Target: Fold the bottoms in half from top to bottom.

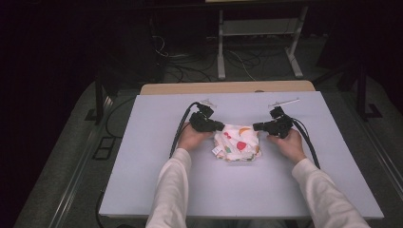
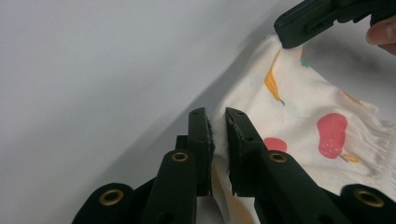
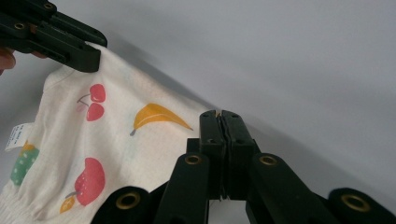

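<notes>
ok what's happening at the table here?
A person holds a gripper in each hand over a white table. Both are clamped on a small fruit-print garment: the left gripper pinches one top corner, the right gripper the opposite one. The cloth hangs bunched between them, its lower part resting on the table. The right gripper view shows a label at one edge.
</notes>
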`<state>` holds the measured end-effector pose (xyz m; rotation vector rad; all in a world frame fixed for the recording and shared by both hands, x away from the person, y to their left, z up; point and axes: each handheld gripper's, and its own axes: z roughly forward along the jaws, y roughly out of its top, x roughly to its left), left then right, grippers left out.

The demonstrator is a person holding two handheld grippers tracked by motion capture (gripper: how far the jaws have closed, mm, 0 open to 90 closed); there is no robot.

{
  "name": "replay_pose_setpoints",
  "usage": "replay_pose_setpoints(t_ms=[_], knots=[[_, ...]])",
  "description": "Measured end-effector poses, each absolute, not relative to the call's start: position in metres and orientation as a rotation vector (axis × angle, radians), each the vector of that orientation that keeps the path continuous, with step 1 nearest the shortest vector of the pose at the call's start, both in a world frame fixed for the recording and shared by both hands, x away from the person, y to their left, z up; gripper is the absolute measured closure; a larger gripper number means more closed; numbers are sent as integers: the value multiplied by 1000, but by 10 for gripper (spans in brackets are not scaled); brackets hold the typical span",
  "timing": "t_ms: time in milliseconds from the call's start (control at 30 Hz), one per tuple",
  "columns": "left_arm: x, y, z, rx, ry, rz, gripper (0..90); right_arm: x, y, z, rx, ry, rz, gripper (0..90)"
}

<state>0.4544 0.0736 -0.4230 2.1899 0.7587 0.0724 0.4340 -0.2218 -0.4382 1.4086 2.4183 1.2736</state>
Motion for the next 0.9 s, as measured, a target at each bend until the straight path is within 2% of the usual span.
replay_pose_setpoints(t_ms=[300, 700, 900], knots=[[462, 77, -429, 2145, 802, 203, 802, 442, -213, -436, 1420, 2372, 1281, 869], [463, 80, -429, 2114, 794, 230, 800, 452, -211, -438, 1435, 2315, 1295, 869], [465, 80, -432, 2089, 803, 227, 756, 453, -213, -440, 1498, 2289, 1346, 867]])
